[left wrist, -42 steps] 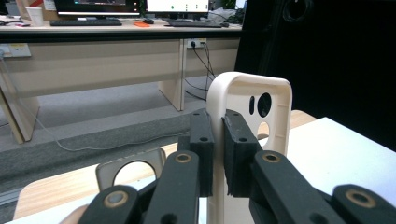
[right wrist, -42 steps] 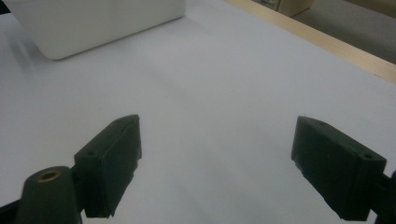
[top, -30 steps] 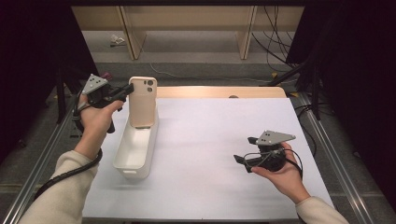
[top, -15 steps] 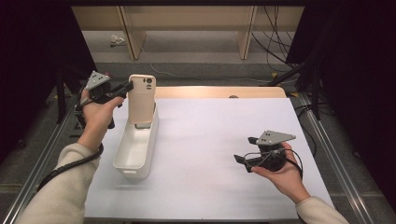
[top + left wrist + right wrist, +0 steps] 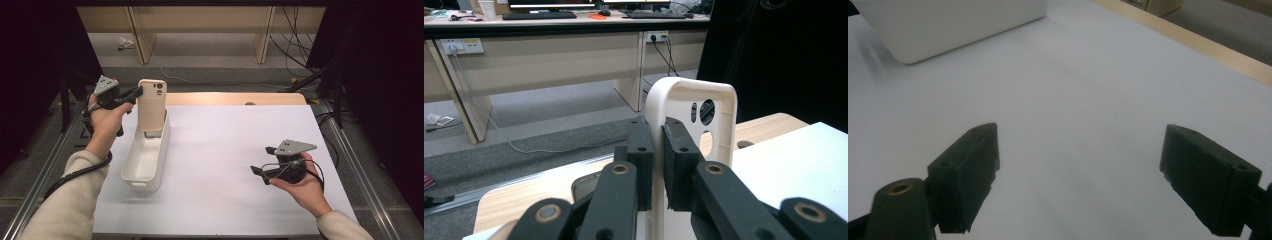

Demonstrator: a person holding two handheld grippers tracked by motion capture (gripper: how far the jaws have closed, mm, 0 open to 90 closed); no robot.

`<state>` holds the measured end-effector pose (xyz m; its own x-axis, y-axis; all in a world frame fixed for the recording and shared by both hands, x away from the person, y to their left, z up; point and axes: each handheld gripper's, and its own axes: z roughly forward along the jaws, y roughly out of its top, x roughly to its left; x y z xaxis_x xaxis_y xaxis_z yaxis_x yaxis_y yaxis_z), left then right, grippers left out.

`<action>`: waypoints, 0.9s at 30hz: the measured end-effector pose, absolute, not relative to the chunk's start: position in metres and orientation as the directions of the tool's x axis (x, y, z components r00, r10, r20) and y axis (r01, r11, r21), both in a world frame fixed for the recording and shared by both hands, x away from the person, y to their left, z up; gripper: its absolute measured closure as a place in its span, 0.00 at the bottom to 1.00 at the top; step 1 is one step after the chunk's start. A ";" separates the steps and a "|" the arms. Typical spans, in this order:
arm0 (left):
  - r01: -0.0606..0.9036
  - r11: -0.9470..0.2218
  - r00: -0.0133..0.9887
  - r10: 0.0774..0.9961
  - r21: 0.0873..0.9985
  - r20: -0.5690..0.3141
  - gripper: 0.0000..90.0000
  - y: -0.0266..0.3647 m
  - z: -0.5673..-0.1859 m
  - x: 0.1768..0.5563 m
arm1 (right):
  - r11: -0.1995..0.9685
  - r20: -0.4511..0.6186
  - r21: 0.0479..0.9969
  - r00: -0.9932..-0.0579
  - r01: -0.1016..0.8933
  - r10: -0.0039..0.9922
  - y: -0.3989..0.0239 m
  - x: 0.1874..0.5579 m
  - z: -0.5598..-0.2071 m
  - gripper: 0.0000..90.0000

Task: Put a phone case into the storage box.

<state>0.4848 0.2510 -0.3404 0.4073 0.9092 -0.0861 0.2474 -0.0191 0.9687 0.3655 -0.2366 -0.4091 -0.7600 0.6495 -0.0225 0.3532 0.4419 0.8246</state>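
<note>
Near right, the right tongs [image 5: 261, 174] rest wide apart and empty on the white tabletop [image 5: 230, 150]; far left, the left tongs [image 5: 136, 92] pinch the phone case [image 5: 151, 104], now lifted higher above the white bin [image 5: 145, 160], likely being taken out

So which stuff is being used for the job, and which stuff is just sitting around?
Being used:
- phone case, pinched along one edge by the left gripper
- white bin, under the case
- right gripper, open, waiting over the table

Just lying about:
- paper scrap on the floor
- cables on the floor
- keyboards on the far desk
</note>
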 end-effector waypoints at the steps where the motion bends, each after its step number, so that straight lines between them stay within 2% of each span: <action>1: 0.249 -0.019 0.405 0.910 0.968 -0.086 0.93 0.252 -0.341 0.486 | 0.442 -0.022 0.824 -0.760 0.353 0.649 -0.236 0.365 -0.409 0.19; 27: 0.303 0.002 0.363 0.924 0.953 -0.118 0.92 0.258 -0.373 0.502 | 0.441 -0.023 0.826 -0.760 0.352 0.649 -0.237 0.365 -0.409 0.19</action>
<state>0.5024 0.2575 -0.3729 0.3632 0.9243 -0.1176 0.3033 0.0021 0.9529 0.3654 -0.2367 -0.4089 -0.7601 0.6494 -0.0226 0.3522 0.4409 0.8256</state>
